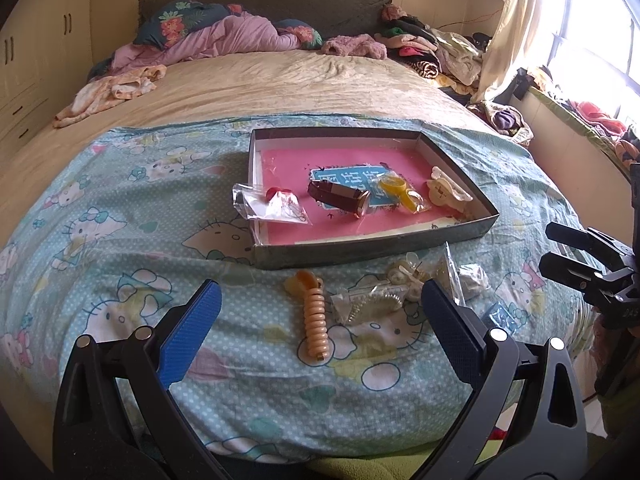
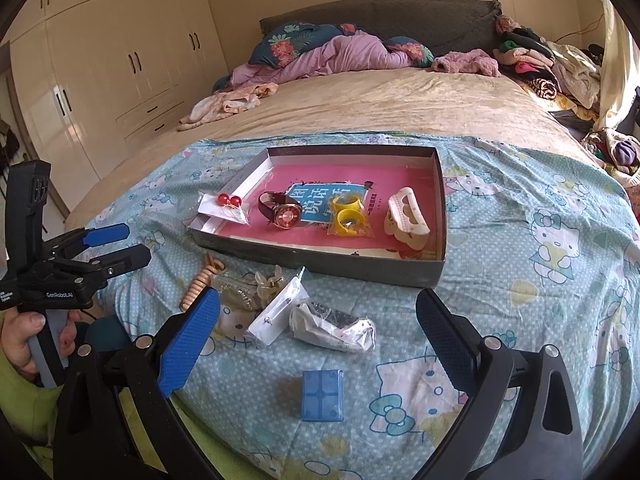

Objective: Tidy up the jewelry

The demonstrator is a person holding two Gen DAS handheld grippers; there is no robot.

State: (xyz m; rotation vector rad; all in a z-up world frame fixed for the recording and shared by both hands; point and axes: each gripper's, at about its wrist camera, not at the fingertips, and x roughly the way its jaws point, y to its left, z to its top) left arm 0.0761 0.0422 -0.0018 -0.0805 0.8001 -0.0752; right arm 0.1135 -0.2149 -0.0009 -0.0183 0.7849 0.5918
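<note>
Both grippers hover low over the bed's near edge, level. The left gripper (image 1: 320, 308) and right gripper (image 2: 318, 310) gape wide, holding nothing, facing the box (image 2: 320, 258).

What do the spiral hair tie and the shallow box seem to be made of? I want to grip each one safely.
The spiral hair tie looks like glossy, springy plastic: smooth peach coils with highlights. The shallow box looks like thin matte cardboard: dark outside, white inside walls with sharp folded corners, and a glossy pink sheet lining its floor.
</note>
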